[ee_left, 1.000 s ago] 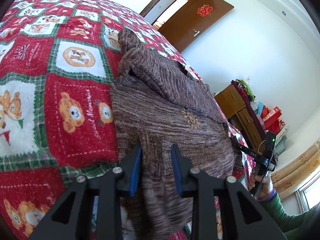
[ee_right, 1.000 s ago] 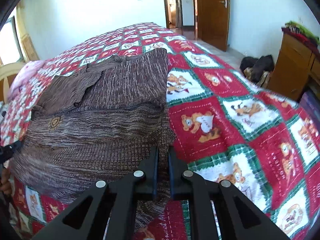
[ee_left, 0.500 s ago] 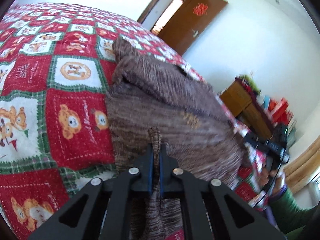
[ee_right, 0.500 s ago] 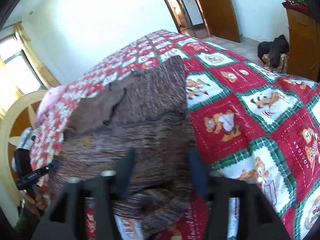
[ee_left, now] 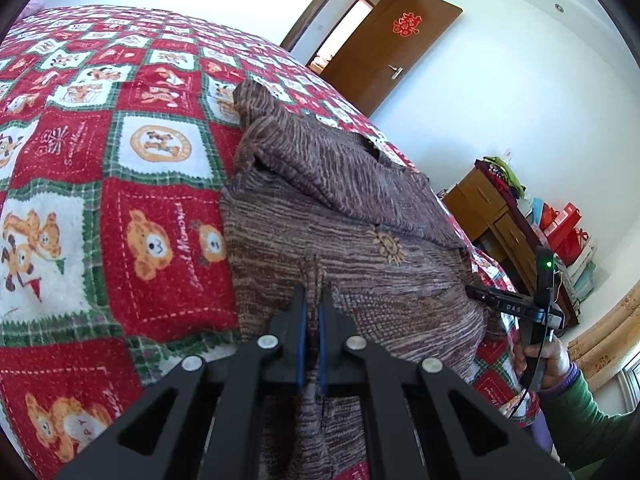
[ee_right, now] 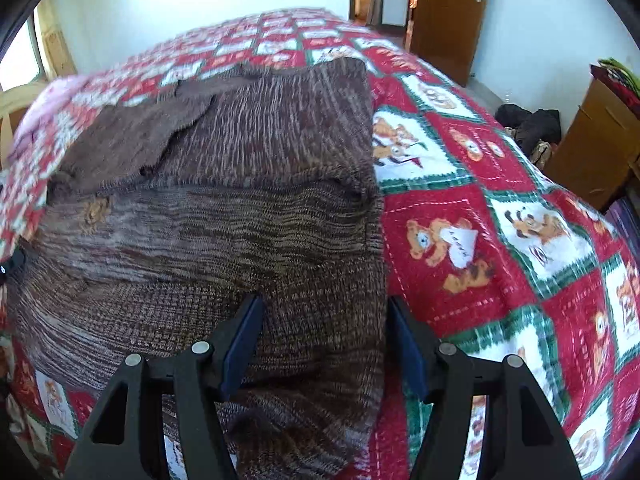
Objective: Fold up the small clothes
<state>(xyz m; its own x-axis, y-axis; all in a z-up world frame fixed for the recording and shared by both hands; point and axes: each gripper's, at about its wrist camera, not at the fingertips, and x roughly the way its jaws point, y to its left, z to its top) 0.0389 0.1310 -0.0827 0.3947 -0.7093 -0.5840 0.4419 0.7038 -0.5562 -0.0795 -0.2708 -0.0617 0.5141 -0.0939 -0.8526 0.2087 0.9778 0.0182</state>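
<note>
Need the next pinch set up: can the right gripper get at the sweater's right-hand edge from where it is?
Probably yes. The right gripper is open, its jaws straddling the brown sweater near that edge, with nothing lying between pads and knit.

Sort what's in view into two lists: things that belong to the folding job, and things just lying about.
Part of the job:
- brown knit sweater, spread on the bed
- left gripper, shut on a pinch of the sweater's near edge
- right gripper, open over the sweater's edge

Just lying about:
- red teddy-bear quilt underneath
- wooden dresser
- dark clothes pile on the floor
- wooden door
</note>
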